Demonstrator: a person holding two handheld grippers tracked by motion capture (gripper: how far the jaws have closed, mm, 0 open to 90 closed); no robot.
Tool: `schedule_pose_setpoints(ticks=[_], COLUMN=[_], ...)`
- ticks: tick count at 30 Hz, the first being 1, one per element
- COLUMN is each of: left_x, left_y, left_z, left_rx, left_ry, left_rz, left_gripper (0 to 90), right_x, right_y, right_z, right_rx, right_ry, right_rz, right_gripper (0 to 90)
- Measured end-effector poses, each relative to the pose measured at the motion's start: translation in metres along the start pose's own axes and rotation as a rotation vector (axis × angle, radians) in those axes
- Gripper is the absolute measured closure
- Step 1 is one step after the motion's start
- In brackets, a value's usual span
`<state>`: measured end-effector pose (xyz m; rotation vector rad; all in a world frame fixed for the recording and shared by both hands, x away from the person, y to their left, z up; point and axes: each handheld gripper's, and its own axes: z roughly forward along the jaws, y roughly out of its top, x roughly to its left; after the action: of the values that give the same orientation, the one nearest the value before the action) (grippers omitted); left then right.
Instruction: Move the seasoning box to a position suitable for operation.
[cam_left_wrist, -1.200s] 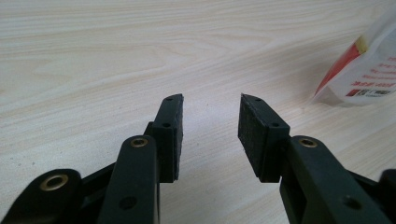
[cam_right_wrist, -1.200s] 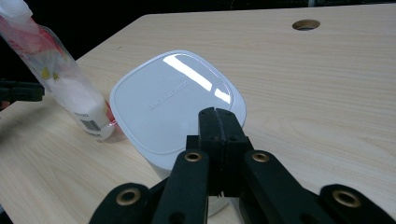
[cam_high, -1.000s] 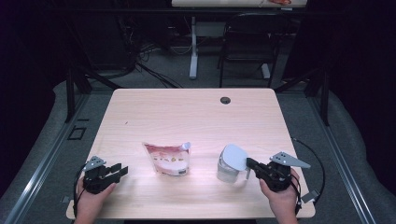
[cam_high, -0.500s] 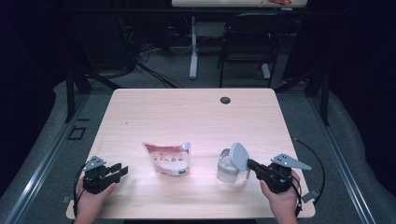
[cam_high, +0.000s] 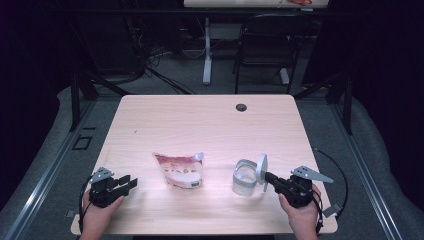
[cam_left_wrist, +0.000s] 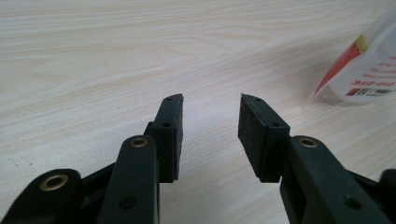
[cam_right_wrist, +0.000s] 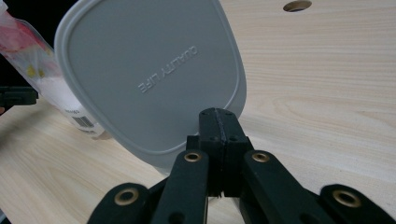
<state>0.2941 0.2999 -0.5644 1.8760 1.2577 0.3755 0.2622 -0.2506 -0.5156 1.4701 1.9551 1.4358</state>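
One grey lid (cam_right_wrist: 149, 79) (embossed lettering in right gripper view) pinched by right tool (cam_right_wrist: 218, 122).

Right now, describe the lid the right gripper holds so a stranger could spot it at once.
Start at the wooden table and go to its near right side, where a clear open container stands. The lid is beside it, tilted up on edge, pinched at its rim by the right gripper. It is grey, a rounded square, embossed QUALITY LIFE.
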Motion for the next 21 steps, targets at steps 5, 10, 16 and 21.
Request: schedule_pose_setpoints(ticks=[5,10,16,21], left_x=[0.0002,0.0003,0.0003,0.0003], left_y=[-0.0001,0.0000,0.0001,0.0002], left_z=[-0.0004,-0.0005,-0.0009,-0.0009], left_rx=[0.000,0.001,-0.001,0.000], left_ry=[0.000,-0.001,0.000,-0.001], left_rz=[0.000,0.001,0.000,0.001], left_gripper=[60.7,60.7,60.7,60.7], right_x=[-0.0025,-0.0055,-0.0091,-0.0092], right_y=[-0.0021,-0.0059,-0.0089,-0.0085], right_z=[0.0014,0.0028,-0.0004,-0.0014], right_rx=[0.003,0.011,0.012,0.007], right_ry=[-0.003,-0.005,-0.008,-0.018], right_rz=[0.026,0.058,0.066,0.060], right_gripper=[89.3,88.7,87.0,86.5])
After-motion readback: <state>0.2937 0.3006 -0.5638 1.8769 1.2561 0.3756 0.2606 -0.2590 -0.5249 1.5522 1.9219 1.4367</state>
